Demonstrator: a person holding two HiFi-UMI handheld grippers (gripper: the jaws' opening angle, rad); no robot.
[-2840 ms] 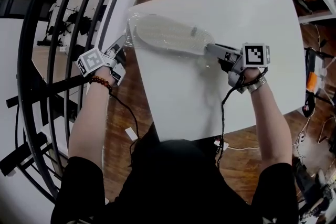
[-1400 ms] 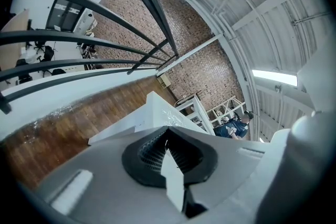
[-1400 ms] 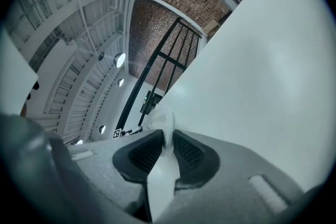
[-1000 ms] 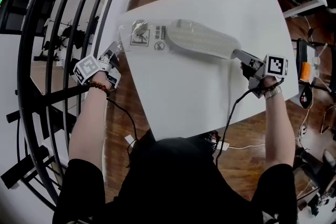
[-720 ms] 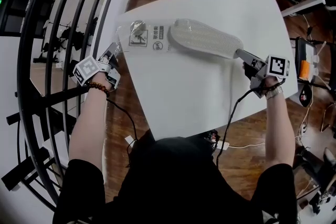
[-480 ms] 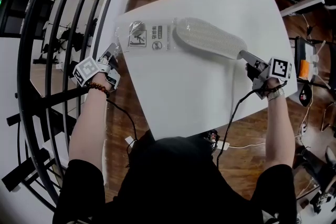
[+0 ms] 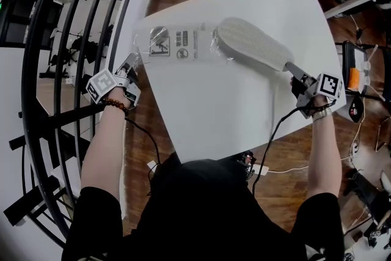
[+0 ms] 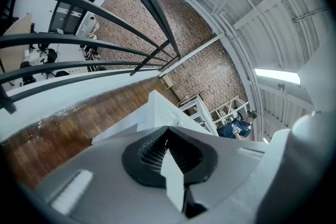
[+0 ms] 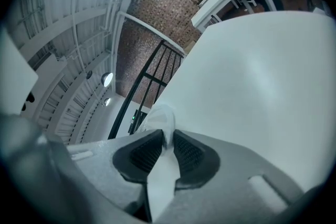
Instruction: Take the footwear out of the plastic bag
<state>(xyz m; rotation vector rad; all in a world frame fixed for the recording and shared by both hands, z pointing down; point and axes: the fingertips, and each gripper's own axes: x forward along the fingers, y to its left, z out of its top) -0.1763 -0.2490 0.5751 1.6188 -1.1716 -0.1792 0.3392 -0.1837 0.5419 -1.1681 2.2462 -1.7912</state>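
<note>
Only head view: slipper (image 7: 253, 46) mostly outta bag (image 7: 174, 44)

Bright even daylight, strong fisheye edges, soft shadows, sharp focus

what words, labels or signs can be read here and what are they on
On the plastic bag: a square pictogram label, a round sign and small print, all too small to read.
On the cubes of the left gripper and right gripper: black-and-white square markers, no words.
The slipper shows no print.

Head view steeply down over table (image 7: 232, 113), gripper views low along jaws, sharing it
</note>
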